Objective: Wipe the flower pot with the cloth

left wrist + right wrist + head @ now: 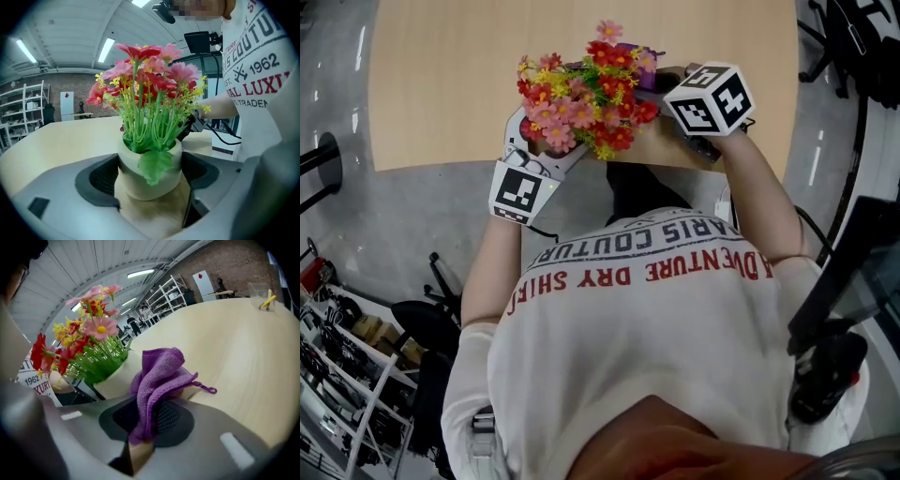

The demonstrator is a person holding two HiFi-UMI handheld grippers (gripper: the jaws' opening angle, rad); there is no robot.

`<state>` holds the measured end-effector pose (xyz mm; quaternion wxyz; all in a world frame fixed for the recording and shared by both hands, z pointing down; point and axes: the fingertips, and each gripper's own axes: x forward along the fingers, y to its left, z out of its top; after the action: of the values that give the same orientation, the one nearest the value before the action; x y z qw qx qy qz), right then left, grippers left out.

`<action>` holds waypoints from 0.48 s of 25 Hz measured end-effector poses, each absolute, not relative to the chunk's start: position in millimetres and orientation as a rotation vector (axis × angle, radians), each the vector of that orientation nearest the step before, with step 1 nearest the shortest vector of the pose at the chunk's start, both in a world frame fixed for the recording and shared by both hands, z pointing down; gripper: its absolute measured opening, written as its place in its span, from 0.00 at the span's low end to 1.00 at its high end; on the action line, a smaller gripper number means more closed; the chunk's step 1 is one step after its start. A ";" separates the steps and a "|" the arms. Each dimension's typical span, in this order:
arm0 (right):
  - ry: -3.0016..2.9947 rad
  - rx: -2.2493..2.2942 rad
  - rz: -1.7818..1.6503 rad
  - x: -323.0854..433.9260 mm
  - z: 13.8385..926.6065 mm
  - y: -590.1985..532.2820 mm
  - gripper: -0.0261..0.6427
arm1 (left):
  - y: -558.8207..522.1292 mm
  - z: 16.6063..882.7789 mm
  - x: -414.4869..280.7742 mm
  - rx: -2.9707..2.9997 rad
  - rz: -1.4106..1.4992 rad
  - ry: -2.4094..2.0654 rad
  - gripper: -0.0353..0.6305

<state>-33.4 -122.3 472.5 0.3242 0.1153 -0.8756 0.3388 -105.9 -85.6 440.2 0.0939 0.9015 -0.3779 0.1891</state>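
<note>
A cream flower pot full of red, pink and yellow artificial flowers stands near the front edge of the wooden table. My left gripper has the pot between its jaws, with a dark pad against each side. My right gripper is shut on a purple cloth, which bunches up above the jaws and leans on the pot's wall. In the head view the cloth peeks out behind the flowers, between the two marker cubes.
The table stretches away behind the pot. A small clear container with a yellow item sits far off on it. Storage shelves stand on the floor at the lower left, and cables hang off the table's front edge.
</note>
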 end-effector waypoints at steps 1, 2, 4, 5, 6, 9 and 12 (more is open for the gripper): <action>-2.291 0.300 0.885 -33.0 473.2 -122.6 0.12 | -85.7 440.2 -105.6 2.675 0.559 -1.122 0.70; -2.288 0.296 0.881 -32.8 473.2 -122.0 0.12 | -85.2 440.8 -105.4 2.675 0.558 -1.120 0.70; -2.290 0.298 0.859 -31.9 472.9 -120.5 0.12 | -84.5 442.5 -105.2 2.673 0.560 -1.118 0.70; -2.295 0.306 0.851 -30.9 472.0 -120.3 0.12 | -84.8 443.2 -104.9 2.669 0.561 -1.124 0.70; -2.304 0.319 0.853 -29.6 470.2 -120.4 0.12 | -85.4 443.6 -104.4 2.663 0.564 -1.139 0.70; -2.339 0.373 0.880 -21.1 461.1 -119.2 0.12 | -86.0 441.2 -102.0 2.631 0.576 -1.242 0.70; -2.366 0.449 0.900 -4.8 452.0 -115.4 0.12 | -81.4 436.5 -96.6 2.566 0.522 -1.340 0.71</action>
<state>-4.8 -115.4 452.0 0.2813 0.1675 -0.8831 0.3361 -96.6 -81.4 436.5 0.1000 0.8680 -0.4533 0.1765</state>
